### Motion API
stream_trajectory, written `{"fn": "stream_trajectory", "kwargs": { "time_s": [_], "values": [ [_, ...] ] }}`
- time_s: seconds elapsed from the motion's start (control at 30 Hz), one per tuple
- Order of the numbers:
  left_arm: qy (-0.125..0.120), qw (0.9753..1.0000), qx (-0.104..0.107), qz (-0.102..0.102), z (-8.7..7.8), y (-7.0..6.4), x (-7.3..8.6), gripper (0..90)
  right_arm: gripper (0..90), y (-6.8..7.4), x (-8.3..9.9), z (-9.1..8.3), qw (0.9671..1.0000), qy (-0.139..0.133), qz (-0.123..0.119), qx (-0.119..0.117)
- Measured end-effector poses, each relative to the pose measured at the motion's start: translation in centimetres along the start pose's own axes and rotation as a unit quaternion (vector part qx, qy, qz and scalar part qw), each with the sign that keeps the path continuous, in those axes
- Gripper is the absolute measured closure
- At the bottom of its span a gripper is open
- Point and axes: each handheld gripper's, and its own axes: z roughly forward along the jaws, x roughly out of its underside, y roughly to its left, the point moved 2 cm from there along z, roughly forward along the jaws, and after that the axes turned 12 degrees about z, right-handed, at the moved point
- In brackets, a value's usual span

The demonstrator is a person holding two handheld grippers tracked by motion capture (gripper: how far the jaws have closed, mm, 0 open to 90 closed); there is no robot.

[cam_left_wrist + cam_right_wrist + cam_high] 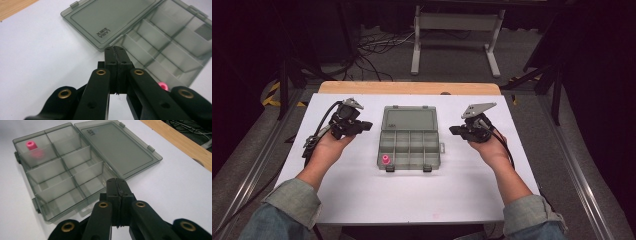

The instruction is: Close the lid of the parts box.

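black gripper (368,125) | brass rivets | grey plate | denim sleeves (294,198)

Open organizer box (410,138) on white table (362,195)

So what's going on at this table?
A person holds a left gripper and a right gripper, both shut and empty, on either side of a grey compartment box whose lid lies open on the white table. A small pink piece sits in a near corner compartment.
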Motion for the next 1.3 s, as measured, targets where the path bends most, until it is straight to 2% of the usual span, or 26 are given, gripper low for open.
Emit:
{"fn": "stream_trajectory", "kwargs": {
  "time_s": [0.1,0.17,0.23,0.43,0.6,0.77,0.87,1.0,1.1,1.17,1.2,1.3],
  "values": [
    [0.004,1.0000,-0.004,-0.003,0.6,0.5,0.1,90.0,90.0,-0.3,-0.2,0.2,1.0000,0.001,0.004,0.000],
    [0.000,0.9997,-0.002,-0.023,0.9,1.2,0.2,90.0,90.0,-0.9,-0.6,0.9,0.9999,0.006,0.010,0.003],
    [0.001,0.9995,-0.006,-0.030,1.2,1.7,0.4,90.0,90.0,-1.3,-0.9,1.5,0.9998,0.001,0.018,0.001],
    [-0.001,0.9997,-0.010,-0.020,1.9,1.9,0.3,89.9,90.0,-1.9,-1.3,2.9,0.9996,0.008,0.025,0.003],
    [-0.004,0.9993,-0.015,-0.033,2.8,2.4,0.2,89.9,90.0,-2.3,-2.0,4.0,0.9995,0.014,0.026,0.011],
    [0.002,0.9992,-0.020,-0.036,3.8,2.8,0.3,89.9,90.0,-3.0,-2.2,4.9,0.9991,0.024,0.031,0.016],
    [0.007,0.9989,-0.036,-0.028,4.4,3.2,0.4,89.9,90.0,-3.4,-2.3,5.4,0.9988,0.028,0.035,0.021],
    [0.003,0.9988,-0.044,-0.021,4.9,3.7,0.7,89.9,90.0,-3.7,-2.4,5.8,0.9988,0.023,0.030,0.032],
    [0.006,0.9989,-0.041,-0.023,5.3,3.9,0.9,89.9,90.0,-4.0,-2.2,6.2,0.9985,0.027,0.036,0.032],
    [0.009,0.9990,-0.040,-0.018,5.4,4.0,0.9,89.9,90.0,-4.1,-2.1,6.5,0.9983,0.032,0.036,0.033],
    [0.011,0.9992,-0.033,-0.022,5.7,4.1,1.0,89.9,90.0,-4.2,-2.1,6.7,0.9983,0.034,0.035,0.033],
    [0.012,0.9991,-0.033,-0.023,6.0,4.2,1.1,89.9,90.0,-4.2,-2.0,7.1,0.9981,0.039,0.034,0.032]
  ]
}}
